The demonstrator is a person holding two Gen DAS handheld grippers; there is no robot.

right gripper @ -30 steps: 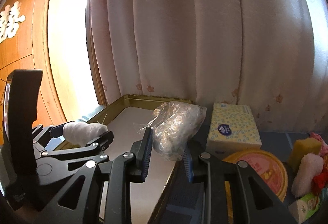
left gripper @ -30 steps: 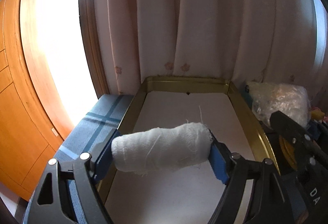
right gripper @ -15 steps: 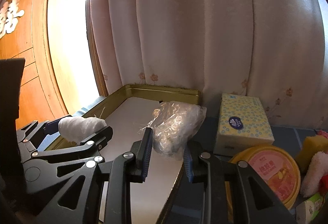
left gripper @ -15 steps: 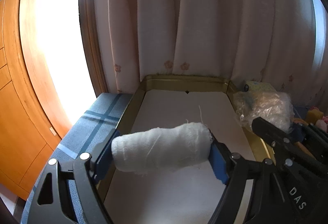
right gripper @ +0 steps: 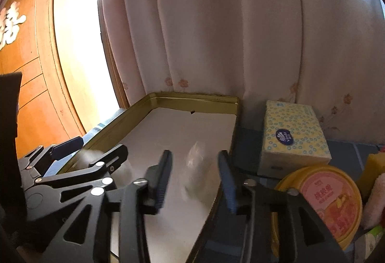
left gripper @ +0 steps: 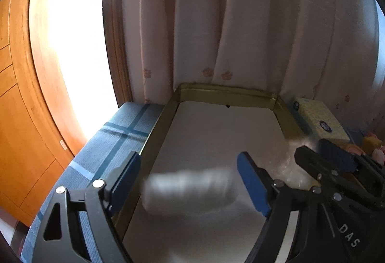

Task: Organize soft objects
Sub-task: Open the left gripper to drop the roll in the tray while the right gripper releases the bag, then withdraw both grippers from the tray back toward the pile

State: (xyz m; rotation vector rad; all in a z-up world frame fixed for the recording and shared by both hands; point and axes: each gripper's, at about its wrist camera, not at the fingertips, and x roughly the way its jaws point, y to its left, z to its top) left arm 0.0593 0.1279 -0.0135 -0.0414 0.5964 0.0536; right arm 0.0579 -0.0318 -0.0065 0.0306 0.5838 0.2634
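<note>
My left gripper point(left gripper: 189, 175) is open over the gold tray point(left gripper: 223, 91). The white gauze roll point(left gripper: 189, 190) is a blur between and below its blue pads, free of them, over the tray's white floor. My right gripper point(right gripper: 195, 174) is open too. The clear plastic bag of soft stuff point(right gripper: 196, 171) is a blur between its fingers, dropping onto the tray point(right gripper: 195, 97) near its right wall. The bag also shows in the left wrist view point(left gripper: 291, 166), beside the right gripper.
A yellow tissue pack point(right gripper: 292, 133) stands right of the tray. A round yellow-rimmed tub point(right gripper: 329, 200), a yellow sponge point(right gripper: 371, 170) and a pink fluffy item point(right gripper: 376, 200) lie at the right. A blue checked cloth point(left gripper: 115, 140) covers the table; pink curtains hang behind.
Both grippers have opened. The gauze roll has left the left gripper and the plastic bag has left the right one; both are falling into the tray.
</note>
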